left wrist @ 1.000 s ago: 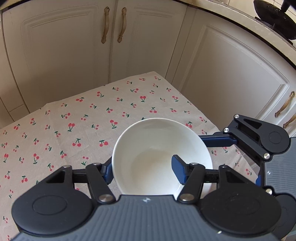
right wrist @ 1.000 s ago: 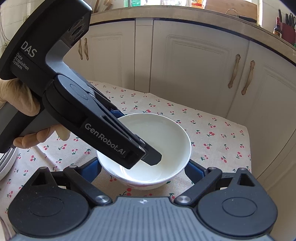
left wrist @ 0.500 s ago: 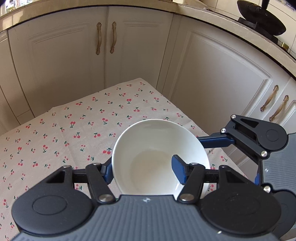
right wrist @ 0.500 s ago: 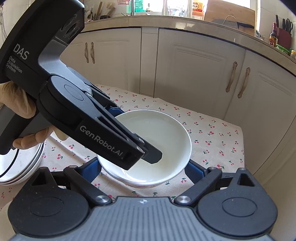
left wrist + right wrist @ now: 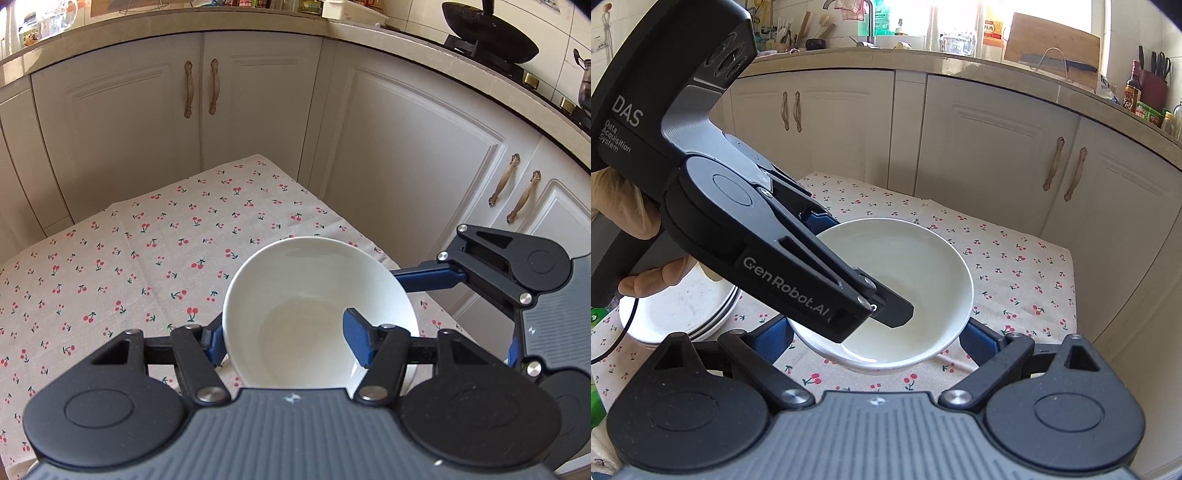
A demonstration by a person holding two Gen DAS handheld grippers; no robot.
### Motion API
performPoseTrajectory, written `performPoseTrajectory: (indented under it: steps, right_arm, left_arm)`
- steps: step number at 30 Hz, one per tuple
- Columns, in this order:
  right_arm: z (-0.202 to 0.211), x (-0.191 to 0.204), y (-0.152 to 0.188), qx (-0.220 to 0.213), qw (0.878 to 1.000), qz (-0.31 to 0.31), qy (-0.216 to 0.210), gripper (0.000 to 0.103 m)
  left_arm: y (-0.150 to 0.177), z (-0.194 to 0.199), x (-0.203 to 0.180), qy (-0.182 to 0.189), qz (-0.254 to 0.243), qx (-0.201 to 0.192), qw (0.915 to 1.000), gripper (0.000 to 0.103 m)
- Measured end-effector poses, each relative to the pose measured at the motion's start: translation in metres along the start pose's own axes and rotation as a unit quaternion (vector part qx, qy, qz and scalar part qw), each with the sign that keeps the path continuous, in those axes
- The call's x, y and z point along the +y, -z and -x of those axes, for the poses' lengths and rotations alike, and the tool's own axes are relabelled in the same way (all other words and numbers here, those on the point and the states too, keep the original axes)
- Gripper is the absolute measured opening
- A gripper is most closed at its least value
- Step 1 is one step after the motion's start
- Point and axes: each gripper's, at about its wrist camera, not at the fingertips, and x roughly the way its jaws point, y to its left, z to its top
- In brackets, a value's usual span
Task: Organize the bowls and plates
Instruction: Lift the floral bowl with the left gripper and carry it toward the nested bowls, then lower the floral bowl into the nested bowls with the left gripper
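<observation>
Gripped the white bowl (image 5: 314, 295) by its rim with the left gripper (image 5: 286, 338): one blue pad (image 5: 356, 341) inside the wall, the other (image 5: 213, 341) outside it, clenched on the porcelain. Held the bowl tilted and clear above the cherry-print tablecloth (image 5: 110, 266), near the table's far corner by the white cabinets (image 5: 406, 147). Flanked the bowl (image 5: 905, 295) with the right gripper (image 5: 877, 338), fingers (image 5: 774, 338) spread wide to either side beneath it, apart from the wall. Kept a stack of white plates (image 5: 676, 310) on the cloth to the left, behind the gloved hand (image 5: 646, 273).
</observation>
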Motion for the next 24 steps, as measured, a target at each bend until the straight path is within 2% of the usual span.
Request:
performPoseTrajectory:
  steps: [10, 24]
  right_arm:
    - [0.031, 0.034, 0.009, -0.009, 1.000, 0.010, -0.002, 0.098]
    - [0.050, 0.061, 0.022, -0.011, 1.000, 0.017, -0.006, 0.098]
  left_arm:
    - [0.022, 0.030, -0.013, -0.002, 0.000, -0.008, 1.0000, 0.061]
    - [0.047, 0.053, -0.027, -0.008, -0.001, -0.012, 0.9999, 0.062]
